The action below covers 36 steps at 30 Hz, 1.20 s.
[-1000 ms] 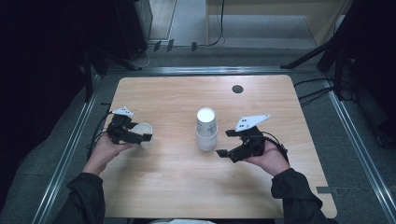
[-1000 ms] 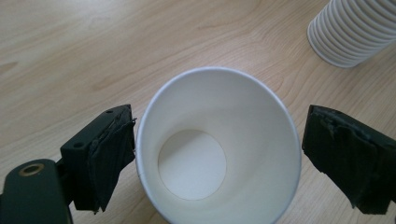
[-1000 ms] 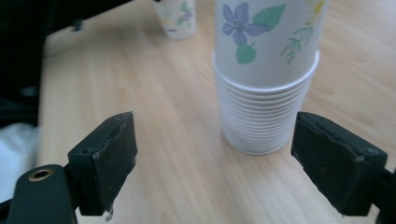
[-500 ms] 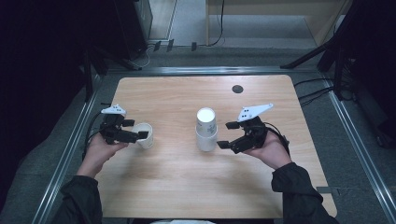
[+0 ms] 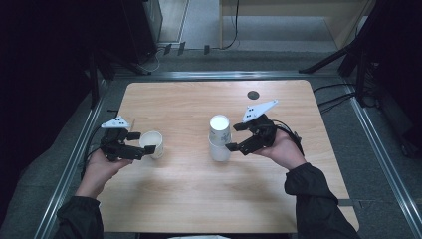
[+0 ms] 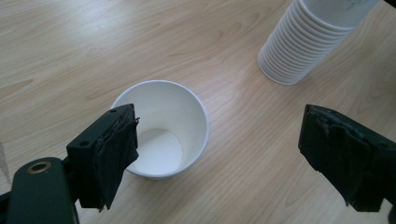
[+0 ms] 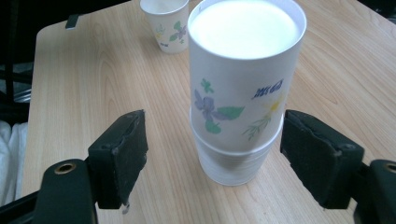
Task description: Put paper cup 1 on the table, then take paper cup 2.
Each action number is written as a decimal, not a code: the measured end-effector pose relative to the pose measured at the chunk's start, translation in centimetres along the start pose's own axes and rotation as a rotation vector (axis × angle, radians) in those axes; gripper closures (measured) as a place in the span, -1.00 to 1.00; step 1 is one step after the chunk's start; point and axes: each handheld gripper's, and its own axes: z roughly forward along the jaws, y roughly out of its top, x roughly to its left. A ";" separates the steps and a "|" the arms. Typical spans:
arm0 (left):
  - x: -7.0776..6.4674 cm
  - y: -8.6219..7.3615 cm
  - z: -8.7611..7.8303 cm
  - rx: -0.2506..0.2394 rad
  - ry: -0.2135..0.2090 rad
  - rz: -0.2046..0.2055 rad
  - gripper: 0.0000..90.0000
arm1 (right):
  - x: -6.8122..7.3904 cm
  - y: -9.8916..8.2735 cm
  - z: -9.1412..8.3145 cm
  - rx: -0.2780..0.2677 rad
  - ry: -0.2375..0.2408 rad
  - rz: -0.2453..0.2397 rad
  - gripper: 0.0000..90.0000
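— Where is your left gripper point(image 5: 142, 143)?
— Open beside the single paper cup point(image 5: 152, 143), upright near the table's point(image 5: 189, 199) left edge; its jaws have just been closing, no pad pressing.
— And your right gripper point(image 5: 234, 137)?
— Jaws wide either side of the cup stack point(image 5: 219, 138) at mid-table — also just closing, apart from it.

Light wood-grain surface point(image 5: 189, 199) sitting inside grey metal frame point(image 5: 69, 164). Small dark round disc point(image 5: 253, 94) lying on surface near far right corner, well apart from everything else. Black cables point(image 5: 333, 97) trailing across grey floor point(image 5: 393, 164) off right edge. Dark equipment stands point(image 5: 144, 30) standing beyond far edge. Wooden panel point(image 5: 293, 10) showing at top right.
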 end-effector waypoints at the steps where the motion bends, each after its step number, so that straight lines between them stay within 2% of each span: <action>1: -0.2 0.0 -0.1 0.001 -0.002 0.003 -0.73 | -0.2 0.1 0.1 0.003 0.002 0.002 -0.48; 3: -0.6 0.1 -0.2 0.003 -0.013 0.005 -0.72 | -0.3 0.4 0.2 0.005 0.006 0.002 -0.49; 7: -1.6 0.2 -0.2 0.018 -0.036 0.001 -0.72 | -0.6 1.1 0.4 0.034 -0.005 -0.030 -0.49; 12: -3.1 0.4 -0.2 0.016 -0.075 0.030 -0.72 | -1.0 2.3 0.6 0.052 0.007 -0.045 -0.49; 15: -3.8 0.5 0.0 0.015 -0.104 0.043 -0.71 | -1.2 2.9 0.8 0.085 0.001 -0.049 -0.49; 19: -4.5 0.5 0.6 0.040 -0.117 0.068 -0.71 | -1.5 3.4 1.4 0.122 0.014 -0.057 -0.49; 26: -5.4 0.5 1.2 0.058 -0.136 0.093 -0.71 | -1.9 4.3 2.5 0.170 0.004 -0.086 -0.49; 32: -6.3 0.5 1.7 0.072 -0.151 0.131 -0.71 | -1.8 5.5 3.5 0.226 -0.009 -0.111 -0.48; 36: -7.0 0.5 2.3 0.091 -0.173 0.151 -0.71 | -1.7 6.2 3.9 0.240 -0.004 -0.120 -0.47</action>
